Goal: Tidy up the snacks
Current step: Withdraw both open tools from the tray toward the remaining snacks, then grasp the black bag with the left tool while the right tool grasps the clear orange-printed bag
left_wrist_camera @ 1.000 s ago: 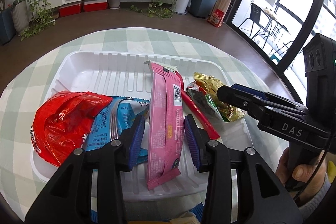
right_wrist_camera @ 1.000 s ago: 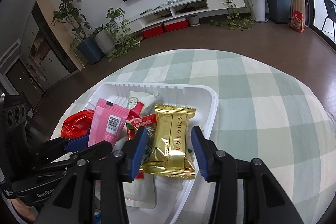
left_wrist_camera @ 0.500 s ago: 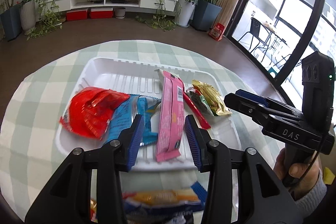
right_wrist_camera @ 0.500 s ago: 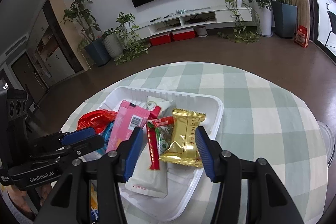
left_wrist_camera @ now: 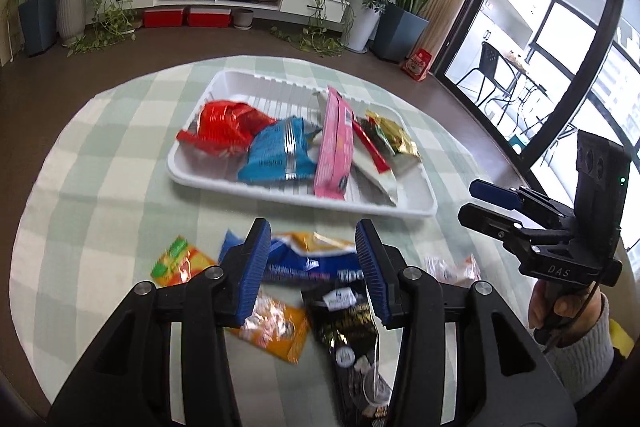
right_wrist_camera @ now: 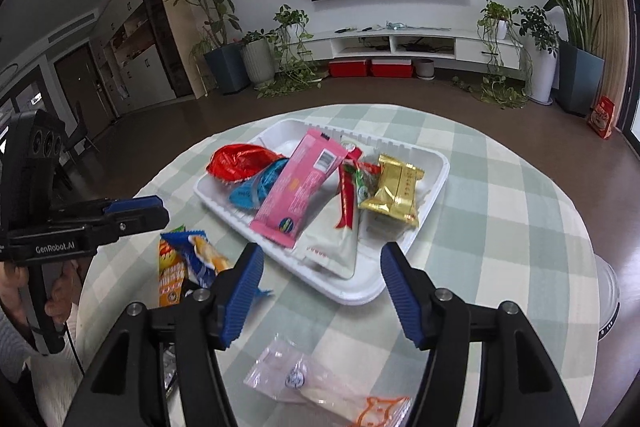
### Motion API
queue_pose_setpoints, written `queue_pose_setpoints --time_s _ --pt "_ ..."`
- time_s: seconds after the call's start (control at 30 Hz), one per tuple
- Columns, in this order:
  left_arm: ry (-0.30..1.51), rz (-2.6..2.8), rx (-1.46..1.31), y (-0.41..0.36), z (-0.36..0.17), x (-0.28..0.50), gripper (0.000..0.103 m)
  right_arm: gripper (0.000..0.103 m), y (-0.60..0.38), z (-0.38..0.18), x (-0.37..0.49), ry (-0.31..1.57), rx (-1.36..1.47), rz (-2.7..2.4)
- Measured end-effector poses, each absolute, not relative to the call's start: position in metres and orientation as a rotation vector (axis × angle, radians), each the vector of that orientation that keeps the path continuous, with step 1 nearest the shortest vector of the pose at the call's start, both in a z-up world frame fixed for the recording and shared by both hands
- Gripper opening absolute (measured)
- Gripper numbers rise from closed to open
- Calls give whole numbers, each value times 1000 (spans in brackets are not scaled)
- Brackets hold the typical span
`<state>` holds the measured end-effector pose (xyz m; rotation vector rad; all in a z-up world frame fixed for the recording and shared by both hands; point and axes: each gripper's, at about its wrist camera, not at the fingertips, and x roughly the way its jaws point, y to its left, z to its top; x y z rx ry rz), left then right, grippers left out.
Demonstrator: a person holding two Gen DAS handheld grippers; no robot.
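A white tray holds a red packet, a blue packet, a pink packet, a white pouch and a gold packet. Loose snacks lie on the table in front of it: a blue-and-orange packet, an orange packet, a black packet and a clear packet. My left gripper is open and empty above the blue-and-orange packet. My right gripper is open and empty above the clear packet.
The round table has a green-and-white checked cloth. Its edge runs close on the left and right. Beyond it are a brown floor, potted plants and a TV shelf. A glass door is at the right.
Both grippers have pulled back from the tray toward the table's near side and stayed open. The loose snacks in front of the tray have come into view.
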<state>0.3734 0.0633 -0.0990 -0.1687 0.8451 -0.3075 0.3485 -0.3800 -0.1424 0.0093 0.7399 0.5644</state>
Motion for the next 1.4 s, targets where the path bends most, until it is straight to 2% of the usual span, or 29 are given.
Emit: queue_pose_setpoints --time_s 0.63,1.4 --pt "943 -305 -202 44 -131 303 42 68 -385 -177 291 818 -154 605" --pt "1022 -297 -194 36 -154 292 42 70 -371 -199 301 878 -345 619"
